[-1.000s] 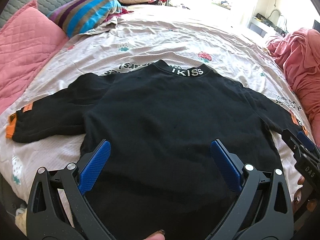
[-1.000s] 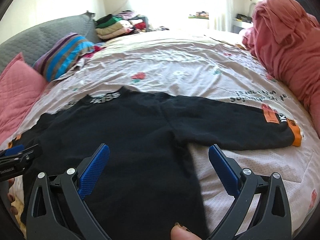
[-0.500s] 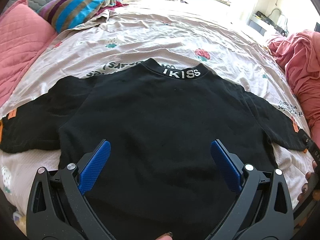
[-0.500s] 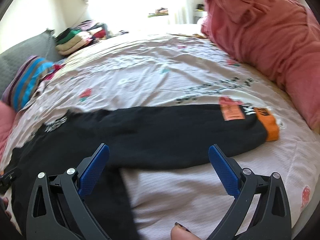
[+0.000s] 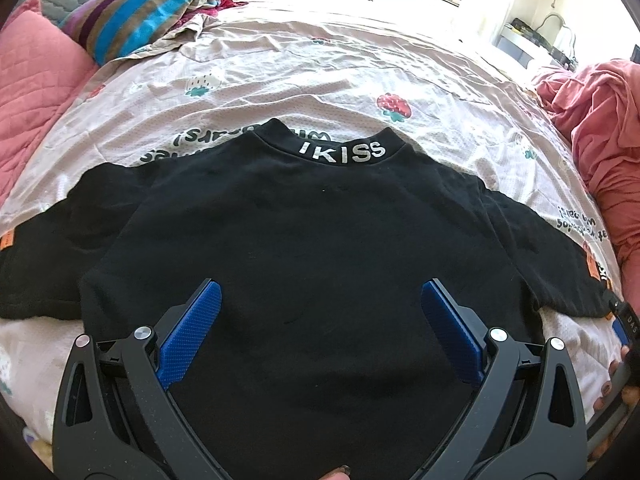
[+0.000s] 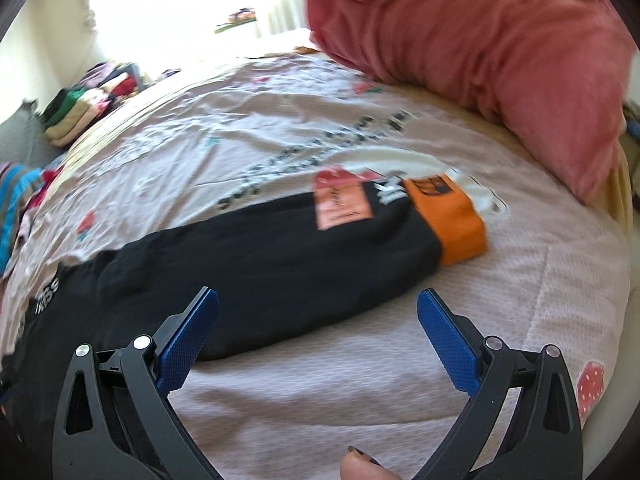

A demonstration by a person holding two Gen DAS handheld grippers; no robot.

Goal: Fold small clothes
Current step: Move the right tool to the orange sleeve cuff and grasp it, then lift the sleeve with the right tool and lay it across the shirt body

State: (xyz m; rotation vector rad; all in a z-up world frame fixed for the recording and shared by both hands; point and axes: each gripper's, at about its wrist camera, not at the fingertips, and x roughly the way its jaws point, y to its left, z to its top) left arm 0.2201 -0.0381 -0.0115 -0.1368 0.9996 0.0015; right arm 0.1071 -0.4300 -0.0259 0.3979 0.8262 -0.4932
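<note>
A small black sweatshirt point(image 5: 304, 240) lies flat on the bed, collar lettered "IKISS" point(image 5: 342, 152) at the far side, both sleeves spread sideways. My left gripper point(image 5: 320, 300) hovers open over the lower body of the shirt, nothing between its blue pads point(image 5: 192, 332). The right wrist view shows the shirt's right sleeve point(image 6: 260, 264) ending in an orange cuff point(image 6: 452, 220) with a pink patch point(image 6: 340, 204). My right gripper point(image 6: 318, 308) stands open just in front of that sleeve, holding nothing. In the left wrist view it shows only as a sliver at the far right edge.
The pale strawberry-print bedsheet point(image 5: 320, 60) covers the bed. A pink quilted pillow point(image 5: 36, 92) and a striped pillow point(image 5: 136, 8) lie at the left. A heap of pink cloth point(image 6: 480, 60) rises on the right. Folded clothes point(image 6: 80, 112) are stacked at the far end.
My right gripper has swung right, from over the shirt's body to the right sleeve and its orange cuff. My left gripper moved slightly toward the shirt's middle. Both stayed open.
</note>
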